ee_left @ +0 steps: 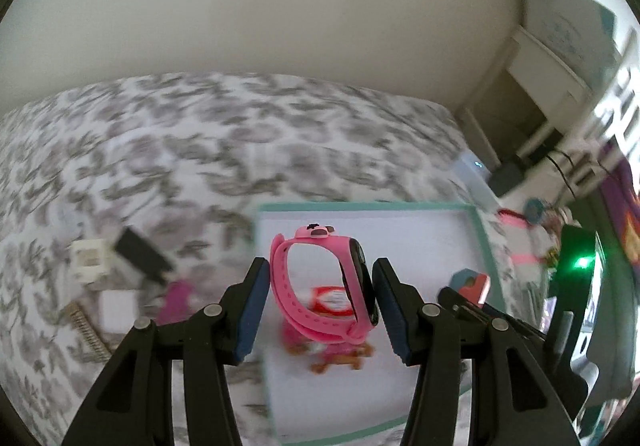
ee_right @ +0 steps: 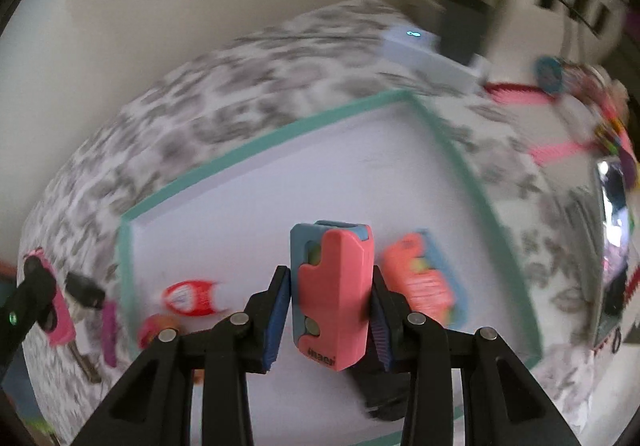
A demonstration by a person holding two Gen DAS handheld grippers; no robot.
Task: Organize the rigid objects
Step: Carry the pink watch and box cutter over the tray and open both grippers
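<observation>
Left gripper [ee_left: 320, 298] is pinching the pink watch [ee_left: 320, 286] between its blue pads — the band loop is standing on edge, dark face pressed against the right pad, strap against the left one. The watch is hanging above the tray [ee_left: 484, 242], over its near-left part. Below it on the tray floor a red-and-white piece [ee_left: 332, 300] and a blurred orange-pink toy [ee_left: 340, 356] are lying.

Right gripper [ee_right: 330, 306] is clamping the pink-and-blue case [ee_right: 330, 294] upright, both pads pressing on its sides. The case is hanging over the tray's near middle. Another coral-and-blue case [ee_right: 424, 282] is lying on the tray floor just right of the held one; the red-and-white piece sits at the tray's near-left wall.

A black object [ee_left: 140, 254] and a white block [ee_left: 90, 258] are lying on the patterned bedspread [ee_left: 200, 133], left of the tray.
</observation>
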